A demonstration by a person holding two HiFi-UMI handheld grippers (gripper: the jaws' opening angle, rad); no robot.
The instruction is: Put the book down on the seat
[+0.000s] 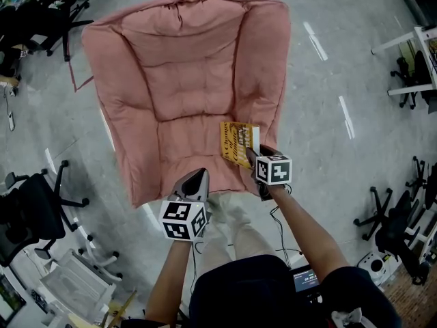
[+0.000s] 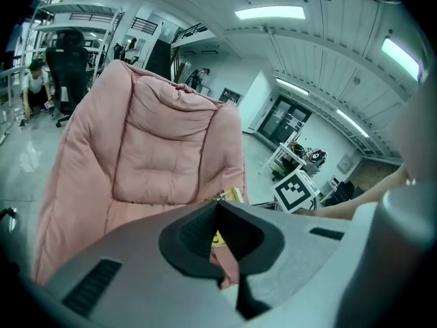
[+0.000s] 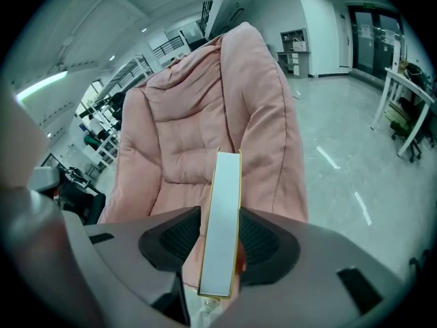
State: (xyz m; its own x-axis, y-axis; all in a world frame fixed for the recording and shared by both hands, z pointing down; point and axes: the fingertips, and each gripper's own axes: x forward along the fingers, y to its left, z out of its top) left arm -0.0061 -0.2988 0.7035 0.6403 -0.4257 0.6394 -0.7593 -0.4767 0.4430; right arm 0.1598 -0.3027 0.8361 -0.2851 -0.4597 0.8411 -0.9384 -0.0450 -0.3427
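The book, yellow-covered, sits edge-on between the fingers of the right gripper. In the right gripper view its pale page block points straight up toward 12 o'clock, and a dark ribbed pad presses each cover, at 9 and 3 o'clock of it. The fingers clamp the near part of the book; the far part sticks out past their tips. In the head view the book hangs over the 4 o'clock part of the pink armchair, above the seat cushion beside the chair's right bolster; whether it touches the fabric cannot be told.

The left gripper is at 8 o'clock of the book, at the cushion's front edge. Its fingers are drawn together with nothing held.

Black office chairs stand on the grey floor at 9 o'clock of the armchair.
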